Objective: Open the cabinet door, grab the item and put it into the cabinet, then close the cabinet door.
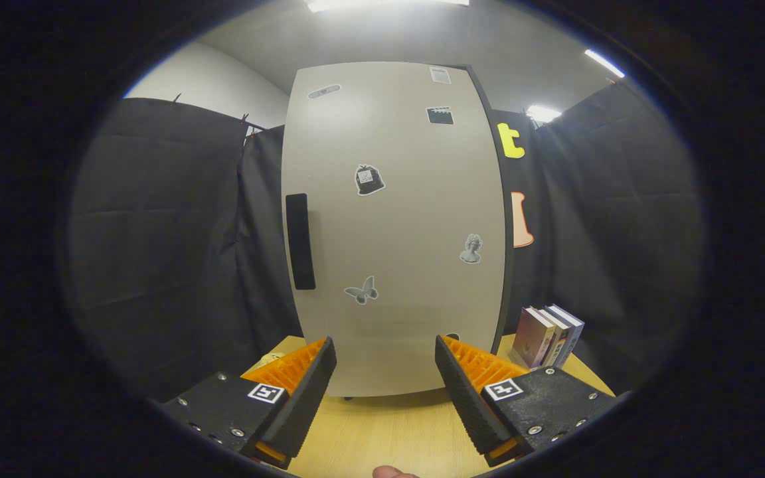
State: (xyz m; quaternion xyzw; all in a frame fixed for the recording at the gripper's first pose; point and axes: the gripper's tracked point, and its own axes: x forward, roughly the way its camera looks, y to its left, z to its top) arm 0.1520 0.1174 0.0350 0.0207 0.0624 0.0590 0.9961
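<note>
Gripper view looks straight at a tall pale cabinet [396,226] that stands on the wooden counter [389,431], just beyond the tongs [386,372]. The tongs are spread wide apart and nothing is between them. They hang low over the counter and point at the bottom part of the cabinet door.

The door looks shut. It covers the whole front, so the inside is hidden. A dark handle [300,240] runs up and down near the door's left edge, up and to the left of the left finger. A few small stickers are on the door, one of them a butterfly [362,291].

Some books [547,335] stand upright on the counter beside the cabinet, just beyond the right finger and a bit to its right. I think one of these is the item to put inside, but I cannot be sure. A small pale thing peeks out behind the left finger; I cannot tell what it is.

So the job looks like it is right at the start. The door is not open yet. Nothing is picked up. All the steps are left: pull the door open, grab the item, put it inside, and shut the door.
</note>
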